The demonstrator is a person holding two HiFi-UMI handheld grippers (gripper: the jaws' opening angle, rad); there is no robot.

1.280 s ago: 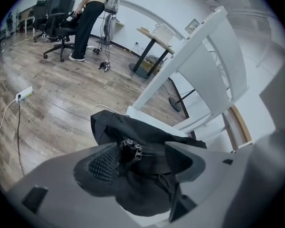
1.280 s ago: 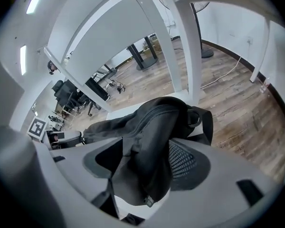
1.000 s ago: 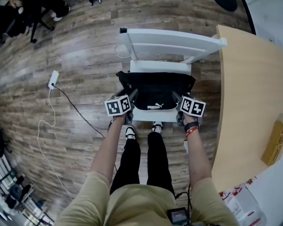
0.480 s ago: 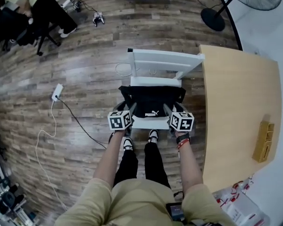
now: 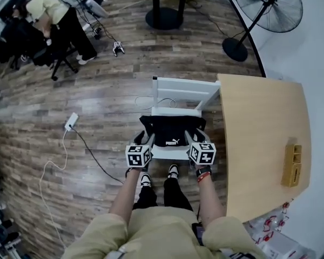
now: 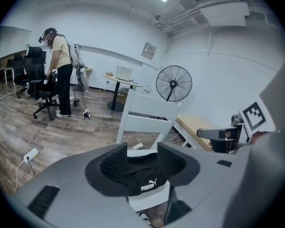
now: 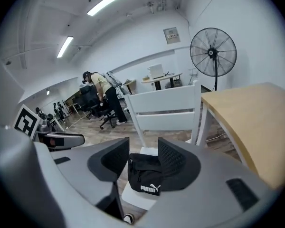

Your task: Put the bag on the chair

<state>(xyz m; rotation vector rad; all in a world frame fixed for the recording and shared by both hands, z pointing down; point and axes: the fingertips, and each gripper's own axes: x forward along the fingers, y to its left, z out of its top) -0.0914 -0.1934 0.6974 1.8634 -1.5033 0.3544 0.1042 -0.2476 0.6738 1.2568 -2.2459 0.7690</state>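
Black bag (image 5: 173, 131) lay on the chair (image 5: 184, 92) seat, task looked as good as done, both claws free.
L gripper (image 6: 138, 156) and R gripper (image 7: 143, 156) were held above the chair's front edge, one per side. Jaws of each stood apart w/ nothing clamped and had just been closing partway on air, the bag only showing through the gaps, well below. Next move, prob.: pull back from the chair and check the bag sits steady, since its ends seemed to overhang the seat sides. Bag's strap and zip couldn't be made out; the chair's front legs were hidden under seat and bag.
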